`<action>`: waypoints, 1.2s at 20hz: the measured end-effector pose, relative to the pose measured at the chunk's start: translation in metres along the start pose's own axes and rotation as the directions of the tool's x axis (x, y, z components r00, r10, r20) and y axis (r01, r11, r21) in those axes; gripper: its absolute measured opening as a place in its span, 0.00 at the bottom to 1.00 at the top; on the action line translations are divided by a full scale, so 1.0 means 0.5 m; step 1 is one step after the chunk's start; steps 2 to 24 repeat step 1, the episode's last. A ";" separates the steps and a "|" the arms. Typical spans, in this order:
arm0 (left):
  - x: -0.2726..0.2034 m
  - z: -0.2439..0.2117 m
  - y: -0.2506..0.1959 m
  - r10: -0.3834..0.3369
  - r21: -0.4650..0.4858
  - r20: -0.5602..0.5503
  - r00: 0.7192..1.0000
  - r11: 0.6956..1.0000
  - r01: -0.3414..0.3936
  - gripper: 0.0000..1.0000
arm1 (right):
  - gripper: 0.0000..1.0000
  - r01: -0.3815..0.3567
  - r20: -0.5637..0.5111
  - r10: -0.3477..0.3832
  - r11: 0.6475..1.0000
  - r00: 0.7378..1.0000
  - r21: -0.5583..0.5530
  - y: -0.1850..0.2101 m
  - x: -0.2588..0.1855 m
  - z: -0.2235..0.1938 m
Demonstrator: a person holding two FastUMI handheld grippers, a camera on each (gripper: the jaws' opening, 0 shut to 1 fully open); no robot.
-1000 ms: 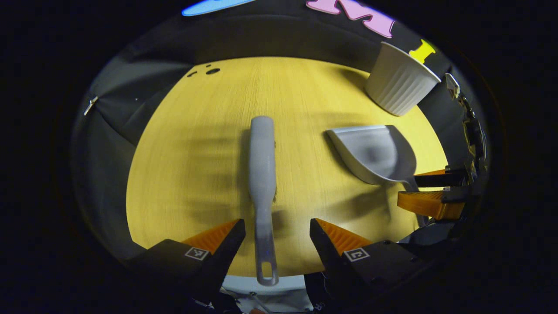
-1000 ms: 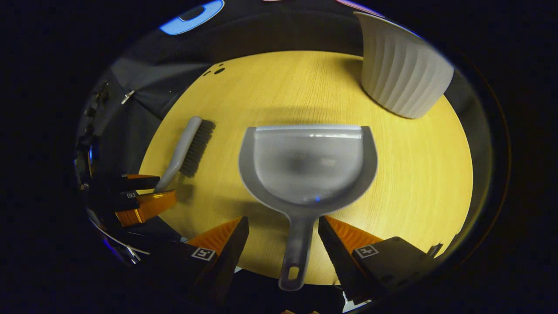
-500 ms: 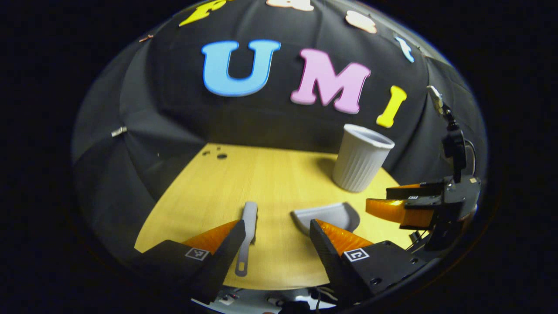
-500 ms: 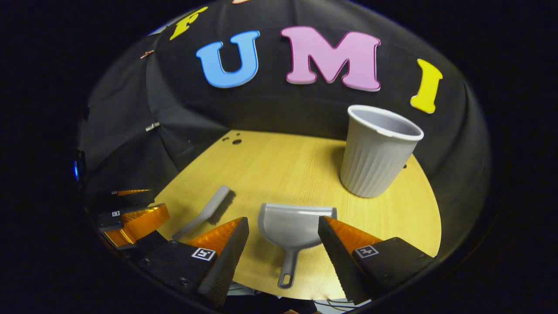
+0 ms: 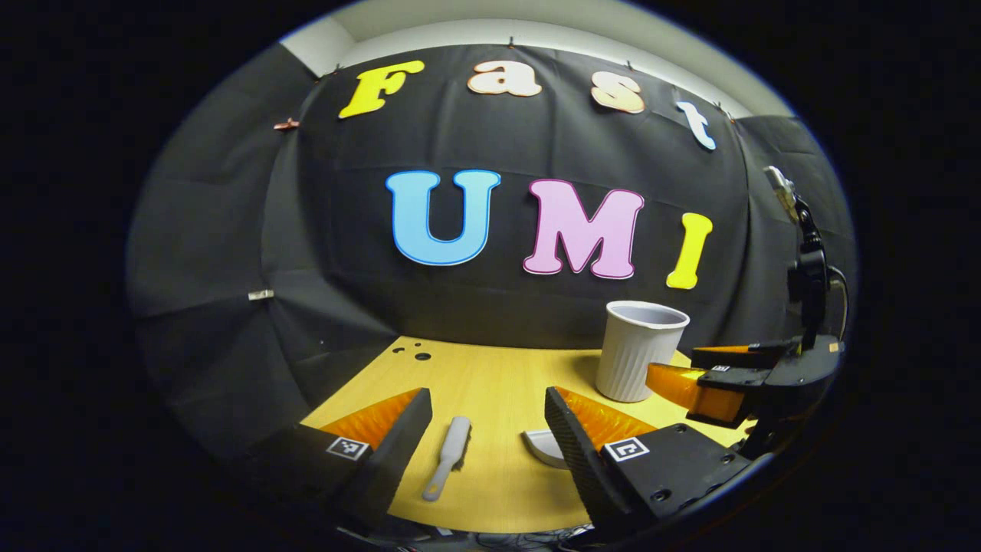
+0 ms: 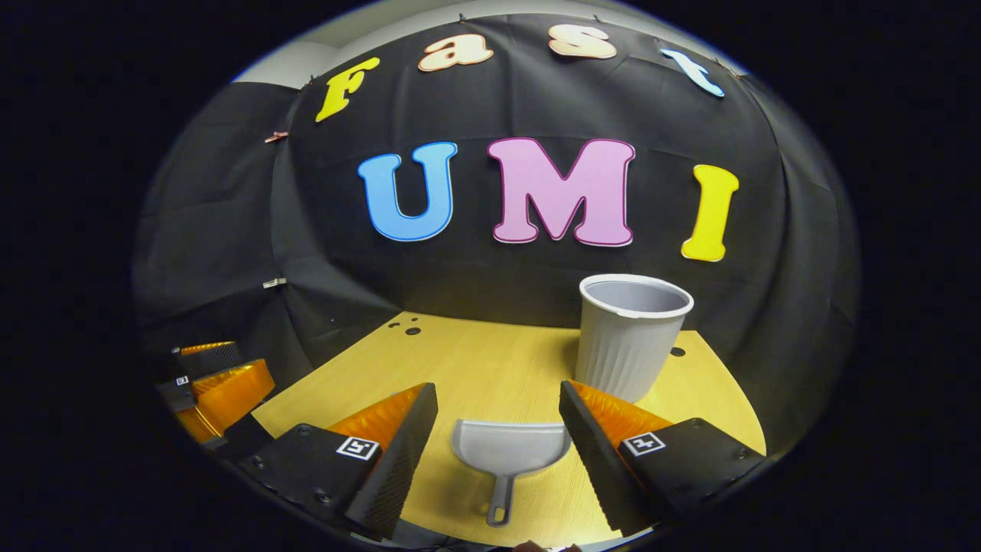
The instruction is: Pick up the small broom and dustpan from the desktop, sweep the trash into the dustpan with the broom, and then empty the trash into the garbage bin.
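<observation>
Both tools lie flat on the desk (image 6: 490, 360): the broom (image 5: 448, 457) before the left gripper (image 5: 488, 429), the dustpan (image 6: 508, 451) before the right gripper (image 6: 498, 429), the bin (image 6: 632, 334) upright behind. Both claws are spread and empty. No trash shows; that fits both a swept desk and a hidden mess.

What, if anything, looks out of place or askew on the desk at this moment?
Nothing stands out. The small broom and dustpan lie flat on the desktop, apart from each other. The garbage bin stands upright. Both the left gripper and right gripper are open and hold nothing. I can make out no trash.
</observation>
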State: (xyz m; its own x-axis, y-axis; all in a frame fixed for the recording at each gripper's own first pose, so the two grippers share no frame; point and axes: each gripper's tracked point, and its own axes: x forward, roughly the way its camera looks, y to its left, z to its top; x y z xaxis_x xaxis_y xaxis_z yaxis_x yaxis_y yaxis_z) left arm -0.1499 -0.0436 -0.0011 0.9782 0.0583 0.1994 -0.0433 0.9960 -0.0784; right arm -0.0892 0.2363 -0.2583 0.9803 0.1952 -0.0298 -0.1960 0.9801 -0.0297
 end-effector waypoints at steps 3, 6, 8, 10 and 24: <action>-0.001 -0.012 -0.013 -0.019 -0.012 -0.023 1.000 1.000 0.019 0.95 | 0.99 -0.006 -0.011 0.006 1.000 1.000 -0.001 0.007 -0.005 -0.005; -0.001 -0.012 -0.013 -0.019 -0.012 -0.023 1.000 1.000 0.019 0.95 | 0.99 -0.006 -0.011 0.006 1.000 1.000 -0.001 0.007 -0.005 -0.005; -0.001 -0.012 -0.013 -0.019 -0.012 -0.023 1.000 1.000 0.019 0.95 | 0.99 -0.006 -0.011 0.006 1.000 1.000 -0.001 0.007 -0.005 -0.005; -0.001 -0.012 -0.013 -0.019 -0.012 -0.023 1.000 1.000 0.019 0.95 | 0.99 -0.006 -0.011 0.006 1.000 1.000 -0.001 0.007 -0.005 -0.005; -0.001 -0.012 -0.013 -0.019 -0.012 -0.023 1.000 1.000 0.019 0.95 | 0.99 -0.006 -0.011 0.006 1.000 1.000 -0.001 0.007 -0.005 -0.005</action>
